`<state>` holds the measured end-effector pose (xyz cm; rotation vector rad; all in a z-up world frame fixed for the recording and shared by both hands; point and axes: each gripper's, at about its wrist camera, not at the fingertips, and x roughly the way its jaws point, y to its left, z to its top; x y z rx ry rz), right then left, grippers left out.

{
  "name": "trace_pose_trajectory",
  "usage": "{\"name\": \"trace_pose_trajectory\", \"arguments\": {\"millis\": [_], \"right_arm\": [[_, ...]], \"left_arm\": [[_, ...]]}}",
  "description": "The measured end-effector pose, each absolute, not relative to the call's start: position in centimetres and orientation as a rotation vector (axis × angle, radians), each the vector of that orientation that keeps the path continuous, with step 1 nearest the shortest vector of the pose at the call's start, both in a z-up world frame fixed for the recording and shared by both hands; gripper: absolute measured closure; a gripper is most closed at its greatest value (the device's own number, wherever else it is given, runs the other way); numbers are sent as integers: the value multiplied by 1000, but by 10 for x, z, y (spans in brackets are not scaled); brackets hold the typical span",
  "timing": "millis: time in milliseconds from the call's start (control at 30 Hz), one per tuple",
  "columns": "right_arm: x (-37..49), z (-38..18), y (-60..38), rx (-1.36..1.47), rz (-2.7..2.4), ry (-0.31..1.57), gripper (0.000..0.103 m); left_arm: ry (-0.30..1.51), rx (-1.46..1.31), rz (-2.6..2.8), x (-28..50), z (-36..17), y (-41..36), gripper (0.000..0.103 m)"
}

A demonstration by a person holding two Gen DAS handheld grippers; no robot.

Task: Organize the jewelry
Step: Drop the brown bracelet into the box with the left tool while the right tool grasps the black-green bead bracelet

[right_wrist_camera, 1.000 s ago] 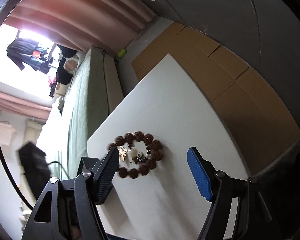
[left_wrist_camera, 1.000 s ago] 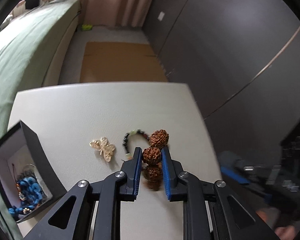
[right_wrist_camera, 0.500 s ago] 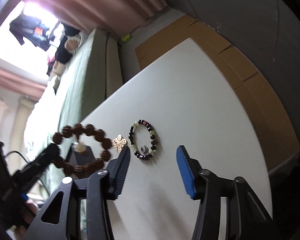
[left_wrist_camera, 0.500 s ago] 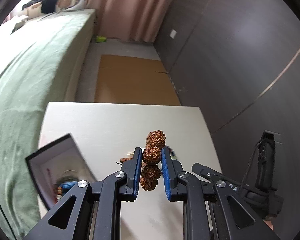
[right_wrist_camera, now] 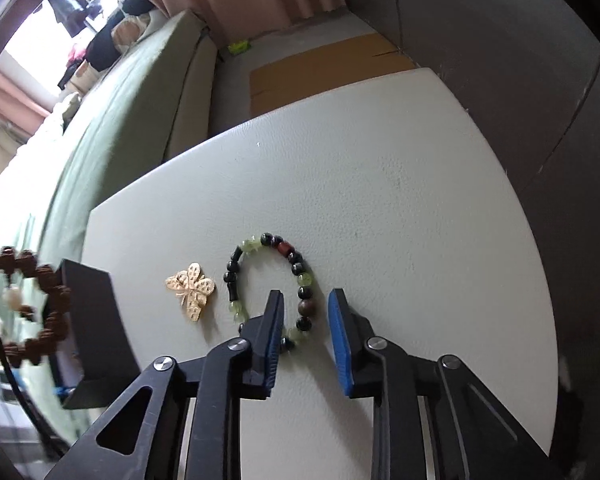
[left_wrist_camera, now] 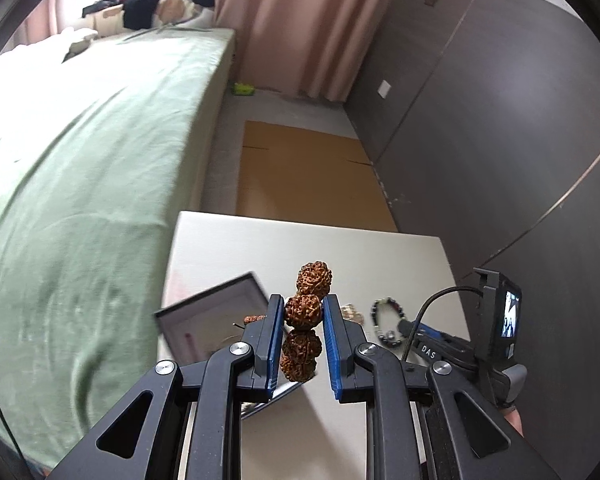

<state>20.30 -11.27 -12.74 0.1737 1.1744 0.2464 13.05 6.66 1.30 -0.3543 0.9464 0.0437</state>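
My left gripper (left_wrist_camera: 303, 304) is shut on a bracelet of large brown knobbly beads (left_wrist_camera: 314, 278), held in the air above the open black jewelry box (left_wrist_camera: 220, 312). In the right wrist view that brown bracelet (right_wrist_camera: 56, 284) hangs at the left edge, by the box's black wall (right_wrist_camera: 96, 320). My right gripper (right_wrist_camera: 306, 300) is low over the white table (right_wrist_camera: 380, 180) and its jaws are closing. The right side of a black, green and red beaded bracelet (right_wrist_camera: 236, 264) lies between them, untouched by the pads. A gold butterfly brooch (right_wrist_camera: 192, 290) lies just left of it.
A bed with a green cover (left_wrist_camera: 80, 168) runs along the table's left side. Flat cardboard (left_wrist_camera: 300, 172) lies on the floor beyond the table, and a dark wall (left_wrist_camera: 500, 120) stands to the right. The right-hand device with its small screen (left_wrist_camera: 508, 316) shows at the right of the left wrist view.
My left gripper lifted the brown bracelet off the table and carried it left over the box. My right gripper came down around the beaded bracelet and its jaws narrowed.
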Motion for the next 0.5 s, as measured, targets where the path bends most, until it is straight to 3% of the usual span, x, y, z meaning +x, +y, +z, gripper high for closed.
{"name": "trace_pose_trajectory", "arguments": {"millis": [67, 500], "right_arm": [[203, -127, -106, 97, 222, 1173, 91], [166, -73, -107, 129, 326, 1055, 92]], "left_arm": [[947, -361, 53, 126, 13, 72, 83], [979, -435, 41, 114, -13, 84, 83]]}}
